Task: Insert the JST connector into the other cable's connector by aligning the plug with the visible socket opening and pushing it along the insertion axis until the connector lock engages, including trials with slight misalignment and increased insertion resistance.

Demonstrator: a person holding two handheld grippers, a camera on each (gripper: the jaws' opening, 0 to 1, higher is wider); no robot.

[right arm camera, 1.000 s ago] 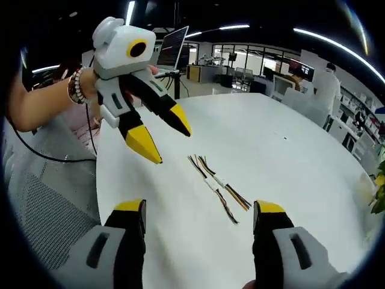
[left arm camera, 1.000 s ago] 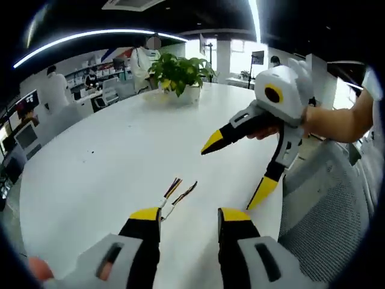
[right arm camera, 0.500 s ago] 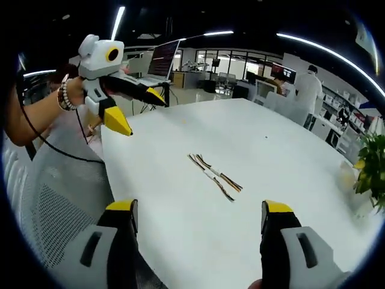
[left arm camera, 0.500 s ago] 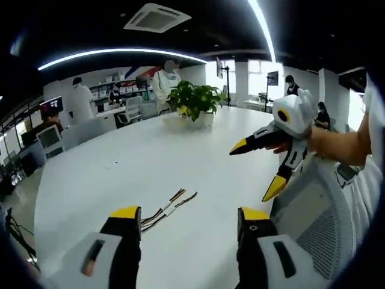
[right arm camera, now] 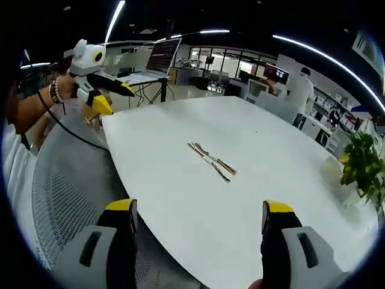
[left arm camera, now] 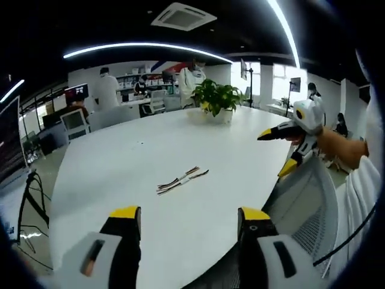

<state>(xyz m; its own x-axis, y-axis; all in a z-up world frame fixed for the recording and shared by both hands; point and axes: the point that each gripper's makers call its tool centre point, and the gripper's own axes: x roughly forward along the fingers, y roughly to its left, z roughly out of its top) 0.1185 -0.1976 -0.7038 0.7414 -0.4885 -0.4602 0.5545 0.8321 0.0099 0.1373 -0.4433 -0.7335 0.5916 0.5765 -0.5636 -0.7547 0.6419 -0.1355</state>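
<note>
Two short cables (left arm camera: 181, 179) with coloured wires and small white JST connectors lie side by side near the middle of the round white table (left arm camera: 132, 156). In the right gripper view the cables (right arm camera: 212, 161) rest well ahead of my jaws. My left gripper (left arm camera: 188, 218) is open, held back over the table's near edge, nothing between its yellow-tipped jaws. My right gripper (right arm camera: 200, 211) is open too, empty, off the table's edge. Each gripper also appears in the other's view, held by a hand: the right gripper (left arm camera: 284, 152) at right, the left gripper (right arm camera: 108, 96) at upper left.
A potted plant (left arm camera: 218, 99) stands at the table's far side. A grey mesh chair (right arm camera: 66, 180) sits by the table edge near the person. A laptop on a stand (right arm camera: 153, 63) and people at desks are in the background.
Both grippers have pulled back and away from the cables, which now look smaller and farther off. The cables lie where they were. Both grippers stay open.
</note>
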